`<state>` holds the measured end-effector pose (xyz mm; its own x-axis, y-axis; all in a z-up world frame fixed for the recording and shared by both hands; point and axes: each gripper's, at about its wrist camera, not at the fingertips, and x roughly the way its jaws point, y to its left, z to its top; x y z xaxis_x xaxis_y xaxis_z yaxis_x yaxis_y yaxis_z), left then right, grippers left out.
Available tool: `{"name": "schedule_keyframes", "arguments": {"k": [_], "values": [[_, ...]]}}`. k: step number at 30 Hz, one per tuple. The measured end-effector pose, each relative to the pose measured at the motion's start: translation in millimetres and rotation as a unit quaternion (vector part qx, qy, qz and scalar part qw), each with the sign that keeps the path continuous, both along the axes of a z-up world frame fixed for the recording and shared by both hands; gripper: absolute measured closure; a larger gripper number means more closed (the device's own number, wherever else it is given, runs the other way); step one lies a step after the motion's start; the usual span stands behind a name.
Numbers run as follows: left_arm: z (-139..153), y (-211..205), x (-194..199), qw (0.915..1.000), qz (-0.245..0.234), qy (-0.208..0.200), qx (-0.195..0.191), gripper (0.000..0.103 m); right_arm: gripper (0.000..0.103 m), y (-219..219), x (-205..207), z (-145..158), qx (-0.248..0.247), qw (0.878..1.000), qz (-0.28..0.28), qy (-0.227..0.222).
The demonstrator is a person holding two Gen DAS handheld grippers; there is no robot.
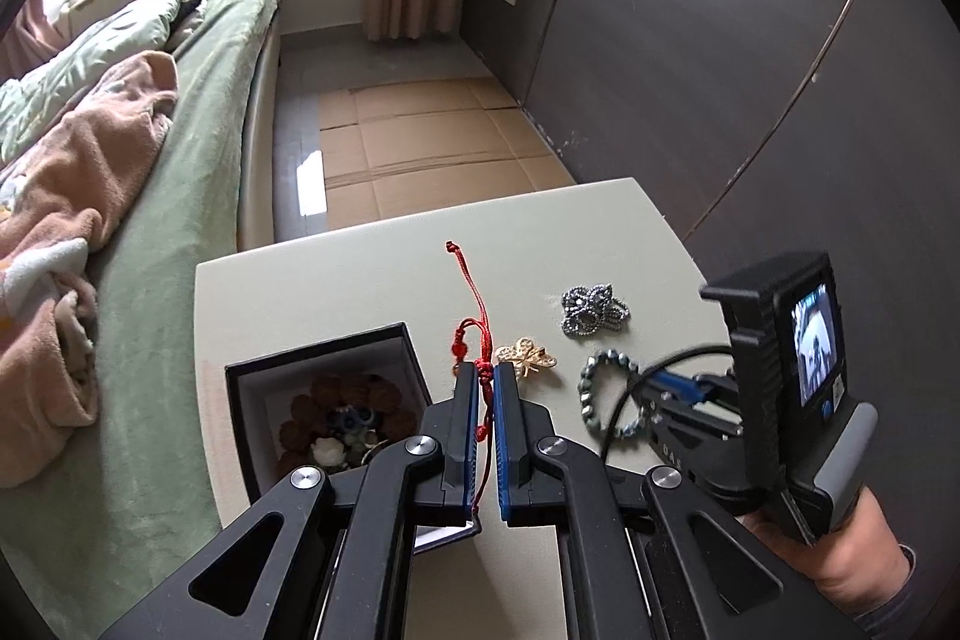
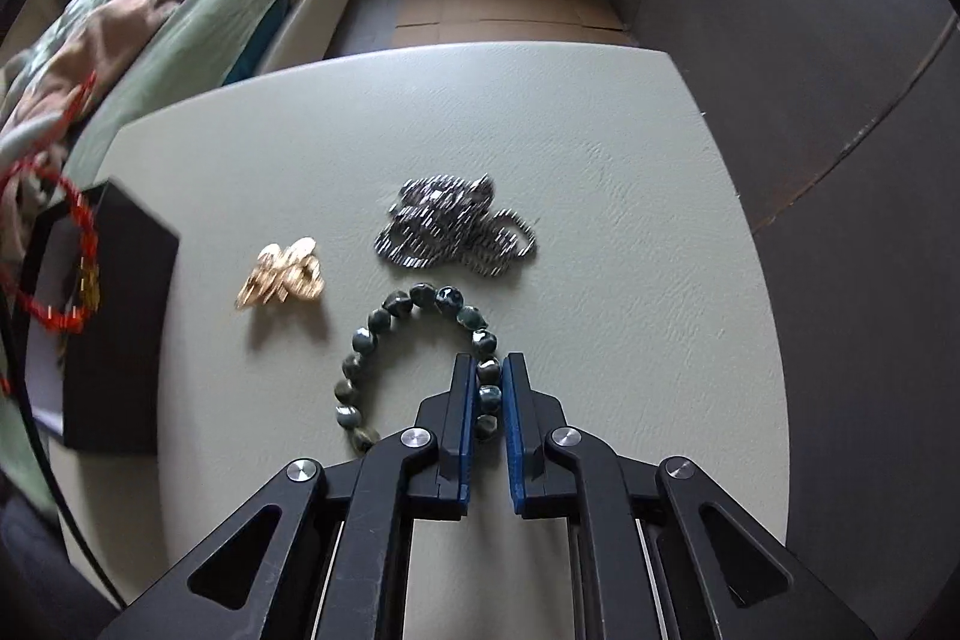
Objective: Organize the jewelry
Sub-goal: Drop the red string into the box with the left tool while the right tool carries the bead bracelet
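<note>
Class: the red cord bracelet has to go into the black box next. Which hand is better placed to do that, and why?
Left. The left gripper is shut on the red cord bracelet right beside the open black box. The right gripper is shut on the green bead bracelet, farther from the box.

Red cord bracelet (image 1: 480, 334); gold brooch (image 2: 281, 273); silver-and-black sparkled chain piece (image 2: 456, 226); dark green mottled bead bracelet (image 2: 414, 358). Black box (image 1: 384, 340), white lining. Pale grey-cream table (image 2: 600, 160). Blue pads (image 2: 513, 436).
</note>
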<state>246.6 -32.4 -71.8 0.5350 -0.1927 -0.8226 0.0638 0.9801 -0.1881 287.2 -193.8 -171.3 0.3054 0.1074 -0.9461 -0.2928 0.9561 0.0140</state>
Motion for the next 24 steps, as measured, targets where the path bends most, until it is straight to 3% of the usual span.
{"name": "schedule_keyframes", "arguments": {"k": [5, 11, 19, 24], "values": [[10, 3, -8, 0.9999, 0.002, -0.012, -0.003, 0.099, 0.093, -19, -18, 8, 0.048, 0.999, -0.015, -0.003], [22, 9, -20, 0.9997, 0.005, -0.024, -0.005, 0.098, 0.093, -31, -38, 47, 0.092, 0.995, -0.016, -0.044], [28, 20, -34, 0.9995, 0.008, -0.030, -0.001, 0.098, 0.093, -25, -52, 94, 0.118, 0.989, -0.010, -0.092], [17, 32, -35, 0.9997, 0.020, -0.012, 0.002, 0.098, 0.093, -8, -61, 117, 0.131, 0.985, 0.003, -0.114]]}}
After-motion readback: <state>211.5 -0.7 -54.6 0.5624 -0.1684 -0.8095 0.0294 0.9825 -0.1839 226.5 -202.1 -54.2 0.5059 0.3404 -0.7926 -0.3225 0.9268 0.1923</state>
